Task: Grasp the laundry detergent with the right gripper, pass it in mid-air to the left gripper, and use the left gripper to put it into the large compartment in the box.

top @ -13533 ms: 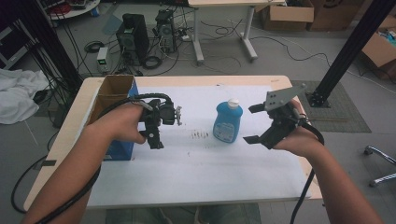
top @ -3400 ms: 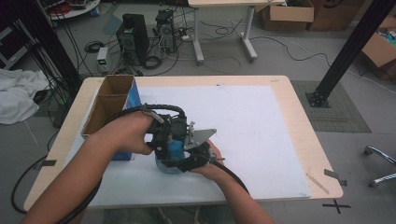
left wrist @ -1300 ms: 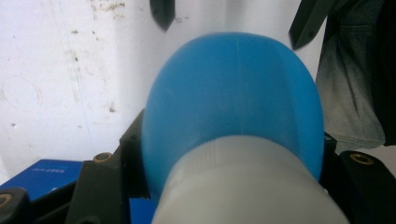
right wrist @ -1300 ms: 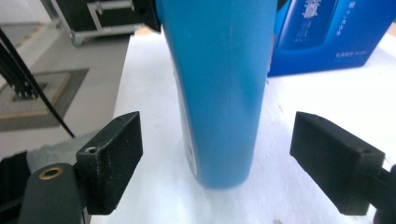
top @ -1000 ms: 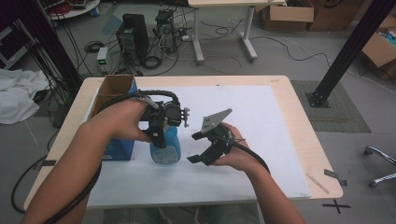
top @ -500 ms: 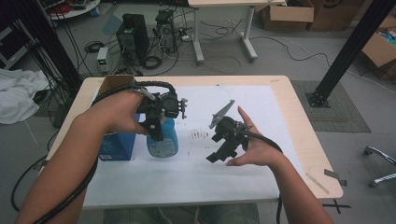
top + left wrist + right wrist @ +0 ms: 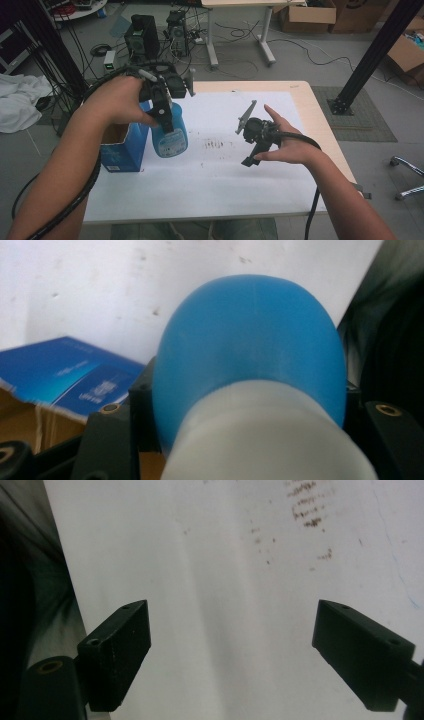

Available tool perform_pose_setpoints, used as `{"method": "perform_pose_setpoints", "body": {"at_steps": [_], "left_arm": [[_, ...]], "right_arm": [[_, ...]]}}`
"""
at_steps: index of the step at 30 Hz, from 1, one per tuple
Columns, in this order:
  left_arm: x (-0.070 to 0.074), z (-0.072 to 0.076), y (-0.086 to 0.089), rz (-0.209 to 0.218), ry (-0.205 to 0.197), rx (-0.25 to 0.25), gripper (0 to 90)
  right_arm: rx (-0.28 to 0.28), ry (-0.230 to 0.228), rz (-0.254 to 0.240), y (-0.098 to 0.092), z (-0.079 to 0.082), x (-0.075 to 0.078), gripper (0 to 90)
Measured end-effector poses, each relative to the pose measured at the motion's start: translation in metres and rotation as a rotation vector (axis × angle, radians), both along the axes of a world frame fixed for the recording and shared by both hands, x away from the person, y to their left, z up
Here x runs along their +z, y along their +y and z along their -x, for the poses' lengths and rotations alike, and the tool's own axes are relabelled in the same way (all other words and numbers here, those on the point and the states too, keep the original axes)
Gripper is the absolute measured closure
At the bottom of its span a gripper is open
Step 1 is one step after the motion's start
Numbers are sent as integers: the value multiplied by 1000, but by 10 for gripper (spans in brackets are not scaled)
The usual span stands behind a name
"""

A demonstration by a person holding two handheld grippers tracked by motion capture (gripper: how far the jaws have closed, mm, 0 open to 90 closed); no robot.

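Gripping blue bottle (image 7: pixel 169 134): left gripper (image 7: pixel 162 107) | right gripper (image 7: pixel 256 142) jaws wide, empty | blue box (image 7: pixel 120 150) beside bottle

high view looks down from above the table (image 7: pixel 300 95); both gripper views sit close, sharing its white sheet (image 7: pixel 225 580).

Between my two claws the white sheet (image 7: pixel 220 170) on the desk (image 7: pixel 305 95) lies bare, so there is room to pass there. At the desk's left edge the open box (image 7: pixel 120 150) stands in the way, just beside the bottle (image 7: pixel 170 135) my left claw (image 7: pixel 162 107) carries. Under my right claw (image 7: pixel 230 645), bare sheet.
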State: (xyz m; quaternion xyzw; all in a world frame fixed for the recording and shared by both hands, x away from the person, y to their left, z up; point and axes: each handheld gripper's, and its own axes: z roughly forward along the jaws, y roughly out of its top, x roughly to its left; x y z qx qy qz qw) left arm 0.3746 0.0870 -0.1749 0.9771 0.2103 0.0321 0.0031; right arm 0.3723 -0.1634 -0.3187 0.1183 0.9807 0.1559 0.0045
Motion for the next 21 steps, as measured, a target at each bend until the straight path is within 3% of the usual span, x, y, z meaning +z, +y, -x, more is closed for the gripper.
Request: {"method": "perform_pose_setpoints", "body": {"at_steps": [2, 5, 12, 13, 17, 21], "left_arm": [[10, -3, 2, 8, -10, 57, 385], [21, -9, 5, -1, -7, 139, 385], [52, -32, 28, -5, 1, 426, 385], [54, -33, 30, -10, 0, 440, 386], [72, -41, 50, -4, -5, 594, 385], [81, -48, 71, -1, -9, 713, 385]], "right_arm": [[22, 19, 27, -3, -1, 0, 154], [21, 9, 85, -5, -2, 2, 155], [52, -19, 120, -9, -1, 9, 155], [60, -28, 126, -10, -1, 11, 157], [97, -45, 114, -12, 2, 15, 157], [102, -51, 116, -11, 3, 15, 156]]}}
